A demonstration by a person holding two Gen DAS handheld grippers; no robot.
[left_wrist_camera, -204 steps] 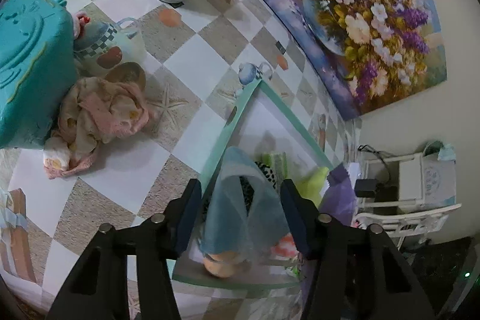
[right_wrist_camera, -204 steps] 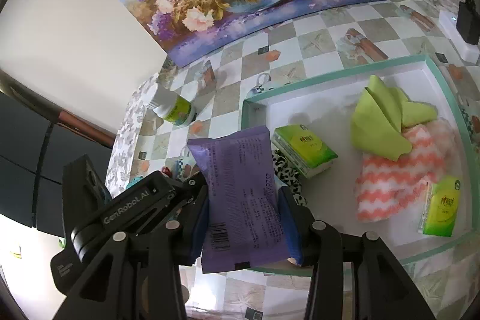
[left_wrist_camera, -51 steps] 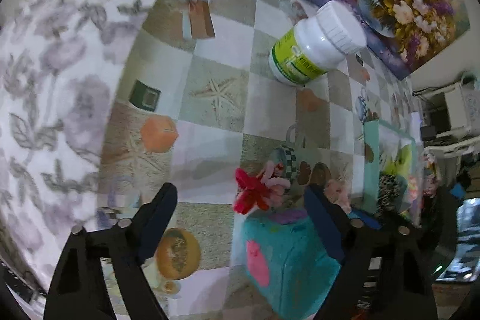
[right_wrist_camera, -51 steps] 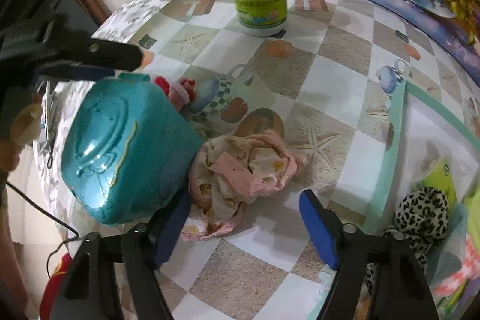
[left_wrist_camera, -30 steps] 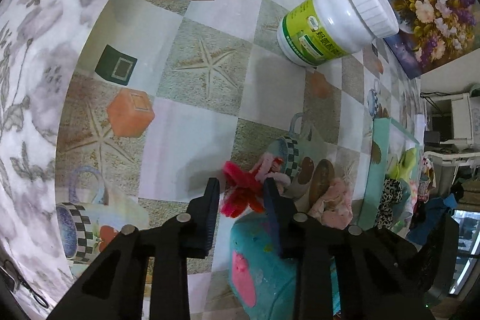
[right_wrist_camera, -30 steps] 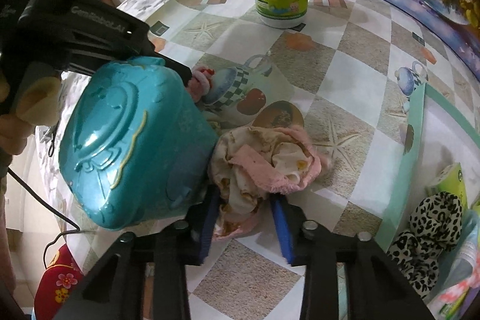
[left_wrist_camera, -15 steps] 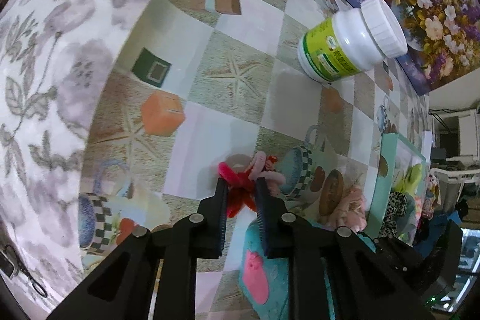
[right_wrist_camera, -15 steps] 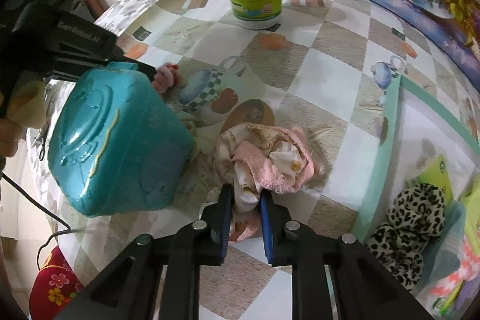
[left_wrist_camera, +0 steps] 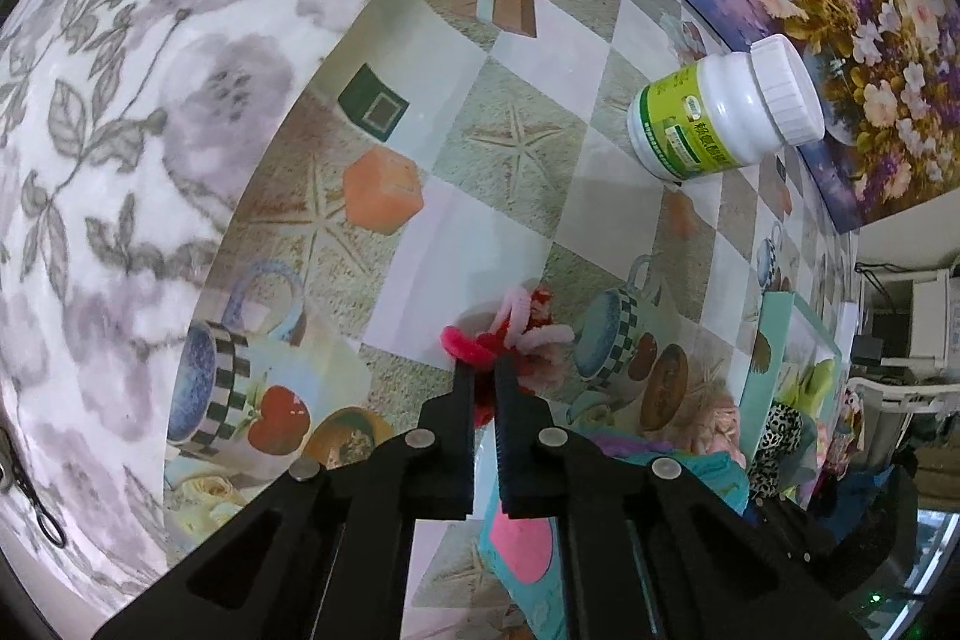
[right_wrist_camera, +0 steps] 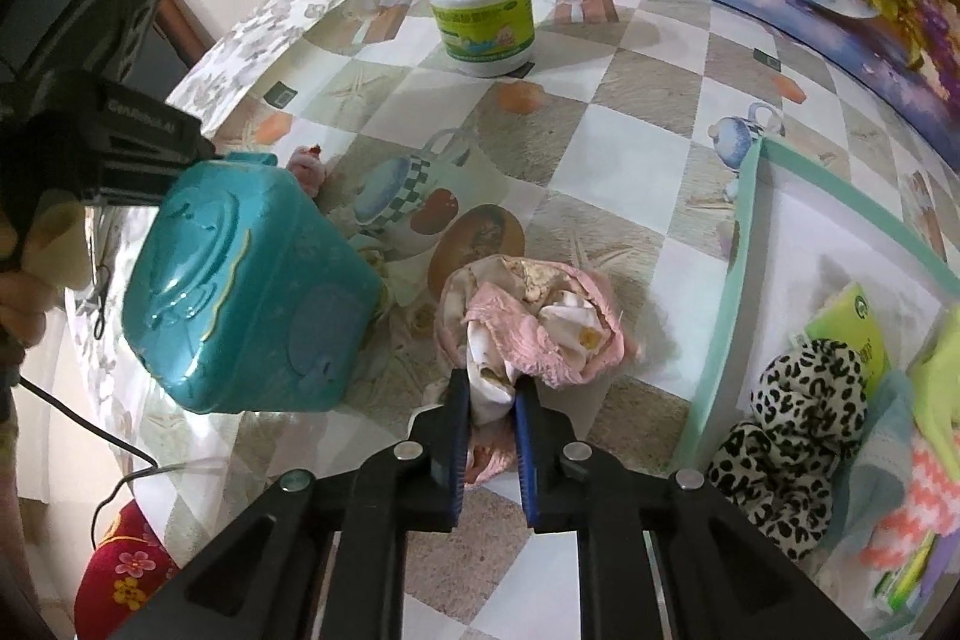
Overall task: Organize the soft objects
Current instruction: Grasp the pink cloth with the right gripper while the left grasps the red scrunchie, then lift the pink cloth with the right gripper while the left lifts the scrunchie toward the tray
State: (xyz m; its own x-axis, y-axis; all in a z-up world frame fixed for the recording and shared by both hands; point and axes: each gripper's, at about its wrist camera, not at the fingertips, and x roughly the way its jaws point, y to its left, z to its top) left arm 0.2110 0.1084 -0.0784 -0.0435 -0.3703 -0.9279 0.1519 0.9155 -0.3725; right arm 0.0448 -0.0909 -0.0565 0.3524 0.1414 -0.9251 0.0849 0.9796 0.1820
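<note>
Beside teal plastic box [right_wrist_camera: 240,292] on bench: left claw [left_wrist_camera: 485,377] pinching red-pink fuzzy pipe-cleaner bundle [left_wrist_camera: 510,337], right claw [right_wrist_camera: 487,394] pinching crumpled pink-cream cloth [right_wrist_camera: 528,328]. Mint-rimmed tray [right_wrist_camera: 735,280] already holds several softies; these two left, I'd guess.

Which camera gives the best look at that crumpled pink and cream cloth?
The right wrist view: the crumpled pink and cream cloth lies whole at centre, pinched by the right hand-held gripper. The left wrist view shows only a blurred pink scrap of it.
</note>
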